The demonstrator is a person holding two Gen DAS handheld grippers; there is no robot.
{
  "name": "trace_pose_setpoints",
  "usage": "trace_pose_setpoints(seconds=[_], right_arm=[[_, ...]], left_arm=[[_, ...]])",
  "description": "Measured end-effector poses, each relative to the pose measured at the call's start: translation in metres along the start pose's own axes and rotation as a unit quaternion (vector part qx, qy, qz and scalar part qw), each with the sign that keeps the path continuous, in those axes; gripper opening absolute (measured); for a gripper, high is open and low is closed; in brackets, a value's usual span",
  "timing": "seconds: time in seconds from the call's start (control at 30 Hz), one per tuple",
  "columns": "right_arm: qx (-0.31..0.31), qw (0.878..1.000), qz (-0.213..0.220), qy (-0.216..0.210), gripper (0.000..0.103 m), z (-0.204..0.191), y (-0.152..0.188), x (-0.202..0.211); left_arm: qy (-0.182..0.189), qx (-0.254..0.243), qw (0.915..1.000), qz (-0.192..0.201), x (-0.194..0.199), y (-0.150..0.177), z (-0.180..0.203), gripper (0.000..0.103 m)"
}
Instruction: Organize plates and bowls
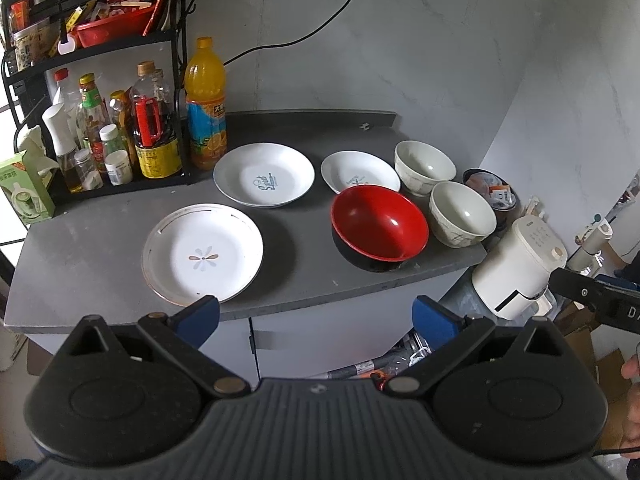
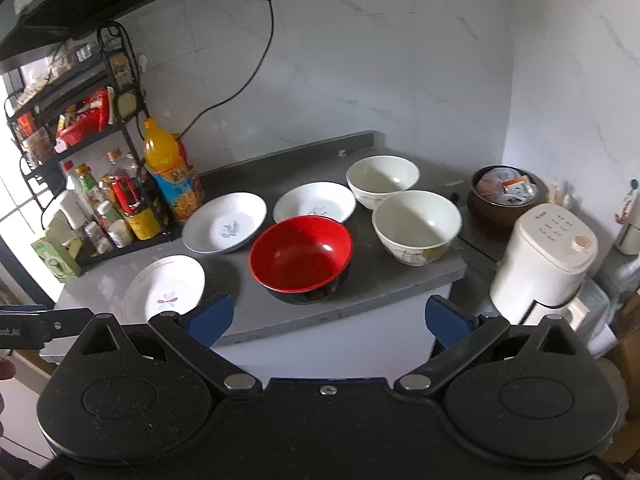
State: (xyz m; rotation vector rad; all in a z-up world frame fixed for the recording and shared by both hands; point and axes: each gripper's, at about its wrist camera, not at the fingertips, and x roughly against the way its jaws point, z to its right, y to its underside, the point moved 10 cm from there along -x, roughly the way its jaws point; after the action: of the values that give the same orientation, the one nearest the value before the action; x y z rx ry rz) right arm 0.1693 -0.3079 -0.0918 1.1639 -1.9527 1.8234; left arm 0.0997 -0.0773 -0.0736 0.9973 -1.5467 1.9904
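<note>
Left gripper (image 1: 316,316): jaws spread wide, holding nothing, positioned in front of the counter (image 1: 100,248) edge. The flower-pattern plate (image 1: 203,253) lies just beyond its left finger. Right gripper (image 2: 329,318): jaws spread wide, holding nothing, also short of the counter edge. The red bowl (image 2: 301,255) sits directly ahead of it, between its fingers in view. Behind the red bowl lie two white plates with blue lettering (image 1: 264,174) (image 1: 360,171). Two cream bowls (image 1: 425,167) (image 1: 463,213) stand touching at the counter's right end. An orange drink bottle (image 1: 205,104) stands beside a rack of bottles (image 1: 116,136).
</note>
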Motion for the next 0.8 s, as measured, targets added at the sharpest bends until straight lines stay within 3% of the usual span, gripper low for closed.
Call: trace_pose_setpoints(seconds=[0.4,0.6,0.8], right_arm=[[0.009,0.999,-0.01,-0.047,0.103,0.006,-0.007,-0.015],[-0.001,0.999,-0.014,-0.048,0.103,0.019,-0.01,-0.025],[-0.022,0.999,-0.014,-0.034,0.103,0.036,-0.015,-0.034]], left_arm=[[-0.022,0.011,0.9997,-0.005,0.0,-0.006,0.017,0.102],[-0.036,-0.005,0.9993,0.001,-0.005,-0.017,0.025,0.102],[-0.025,-0.003,0.9996,-0.013,-0.027,-0.024,0.031,0.101]])
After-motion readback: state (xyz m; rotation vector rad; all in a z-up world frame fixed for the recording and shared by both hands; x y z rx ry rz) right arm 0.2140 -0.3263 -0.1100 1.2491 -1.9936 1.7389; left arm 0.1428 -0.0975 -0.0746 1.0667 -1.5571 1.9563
